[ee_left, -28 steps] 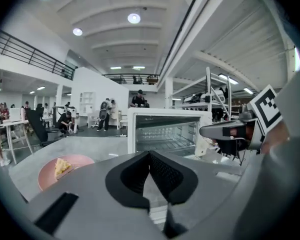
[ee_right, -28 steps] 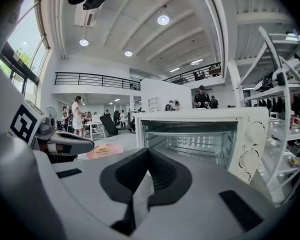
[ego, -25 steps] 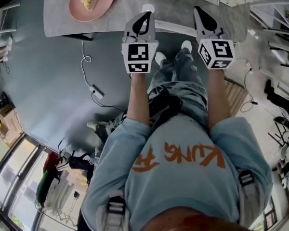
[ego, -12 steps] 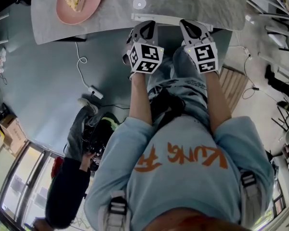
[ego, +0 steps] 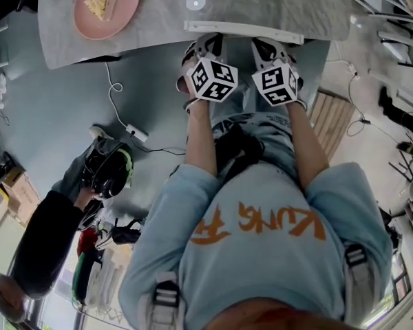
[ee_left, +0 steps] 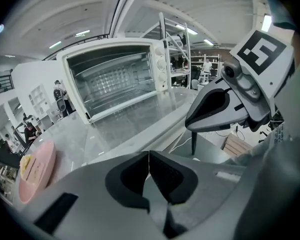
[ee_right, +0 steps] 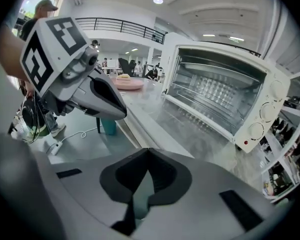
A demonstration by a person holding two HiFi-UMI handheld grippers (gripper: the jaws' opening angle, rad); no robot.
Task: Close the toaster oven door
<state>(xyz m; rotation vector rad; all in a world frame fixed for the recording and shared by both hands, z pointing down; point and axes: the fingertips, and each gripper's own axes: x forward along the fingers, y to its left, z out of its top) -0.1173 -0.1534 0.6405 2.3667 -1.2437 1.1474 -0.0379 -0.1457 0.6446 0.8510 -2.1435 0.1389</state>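
Observation:
The white toaster oven (ee_left: pixel 115 76) (ee_right: pixel 225 96) stands on the grey marble table (ego: pixel 275 5) with its glass door (ee_left: pixel 135 119) (ee_right: pixel 190 126) dropped flat and the racks inside showing. From the head view only the door's white front edge (ego: pixel 244 31) is seen. Both grippers hover side by side in front of that edge, below table height. My left gripper (ego: pixel 208 43) (ee_left: pixel 149 154) is shut and holds nothing. My right gripper (ego: pixel 263 45) (ee_right: pixel 149 151) is likewise shut and empty. Neither touches the door.
A pink plate (ego: pixel 107 7) (ee_left: pixel 37 169) with a piece of food lies on the table's left end. On the floor are a white cable with a power strip (ego: pixel 134 133) and a wooden slatted board (ego: pixel 330 115). A person in dark clothes (ego: pixel 62 212) stands at the left.
Both grippers have moved closer together and toward the door's front edge. A person in dark clothes has walked into view on the floor at the left.

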